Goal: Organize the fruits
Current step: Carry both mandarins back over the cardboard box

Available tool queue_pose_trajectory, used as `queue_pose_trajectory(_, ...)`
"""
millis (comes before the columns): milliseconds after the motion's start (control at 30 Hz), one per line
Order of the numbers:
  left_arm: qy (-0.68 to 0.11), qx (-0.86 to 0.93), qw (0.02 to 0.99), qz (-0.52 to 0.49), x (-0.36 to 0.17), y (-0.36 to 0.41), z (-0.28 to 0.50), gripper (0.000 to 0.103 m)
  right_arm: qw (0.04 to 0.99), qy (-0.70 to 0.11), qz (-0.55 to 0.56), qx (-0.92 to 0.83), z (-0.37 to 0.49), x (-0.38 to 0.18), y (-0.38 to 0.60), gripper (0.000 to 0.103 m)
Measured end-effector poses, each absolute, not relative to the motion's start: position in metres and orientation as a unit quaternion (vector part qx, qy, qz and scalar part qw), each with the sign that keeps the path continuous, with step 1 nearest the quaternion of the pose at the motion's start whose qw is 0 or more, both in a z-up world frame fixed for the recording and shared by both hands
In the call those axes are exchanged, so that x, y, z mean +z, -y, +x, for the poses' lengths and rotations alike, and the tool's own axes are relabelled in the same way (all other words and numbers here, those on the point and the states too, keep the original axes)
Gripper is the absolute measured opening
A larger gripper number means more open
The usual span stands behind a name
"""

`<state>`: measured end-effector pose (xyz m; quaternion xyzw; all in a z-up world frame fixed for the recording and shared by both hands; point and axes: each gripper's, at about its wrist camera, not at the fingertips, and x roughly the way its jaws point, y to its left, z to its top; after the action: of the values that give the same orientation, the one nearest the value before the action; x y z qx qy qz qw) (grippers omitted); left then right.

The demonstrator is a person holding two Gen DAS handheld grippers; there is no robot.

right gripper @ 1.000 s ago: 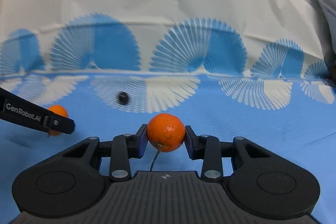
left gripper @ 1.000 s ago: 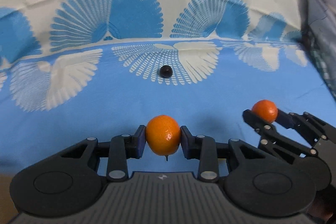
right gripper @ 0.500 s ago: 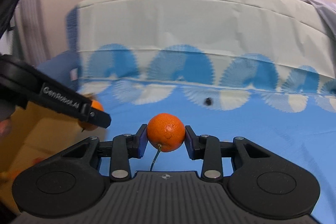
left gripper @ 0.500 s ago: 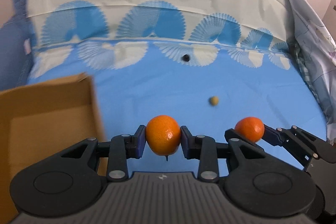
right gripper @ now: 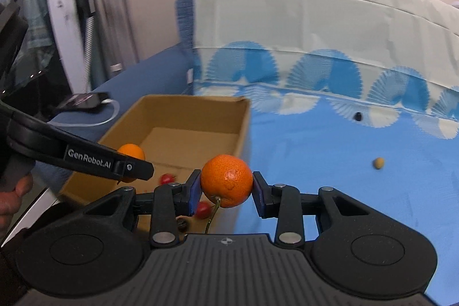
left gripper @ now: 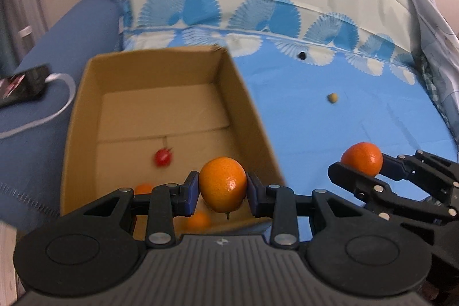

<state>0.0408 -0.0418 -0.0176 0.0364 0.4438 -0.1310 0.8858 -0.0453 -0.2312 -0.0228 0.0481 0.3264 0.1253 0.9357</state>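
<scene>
My left gripper point(left gripper: 223, 192) is shut on an orange point(left gripper: 222, 182) and holds it above the open cardboard box point(left gripper: 86, 93), near the box's right wall. Inside the box lie a red cherry tomato point(left gripper: 162, 157) and small oranges point(left gripper: 198, 220). My right gripper point(right gripper: 226, 188) is shut on a mandarin with a stem point(right gripper: 226, 179), held over the blue cloth just right of the box point(right gripper: 243, 119). The left gripper's orange point(right gripper: 130, 152) also shows in the right wrist view, over the box. The right gripper's mandarin point(left gripper: 362, 158) shows in the left wrist view.
A small dark fruit point(left gripper: 301, 56) and a small yellowish fruit point(left gripper: 332, 98) lie on the blue patterned cloth point(left gripper: 330, 128). A dark device with a white cable point(left gripper: 25, 82) lies left of the box. A white stand point(right gripper: 86, 5) is at the far left.
Both grippers swung left with their fruit. The left one now hangs over the box, which has come fully into view; the right one has neared the box's right side.
</scene>
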Motion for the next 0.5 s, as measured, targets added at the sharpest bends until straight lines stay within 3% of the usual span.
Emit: queue_pose_trajectory(500, -0.423, -0.095, 0.901, 0.013, -0.025, -0.018, -0.024, 0.038, 0.928, -0.336, -0.003, 0.164, -0.092, -0.021, 0.164, 0.038)
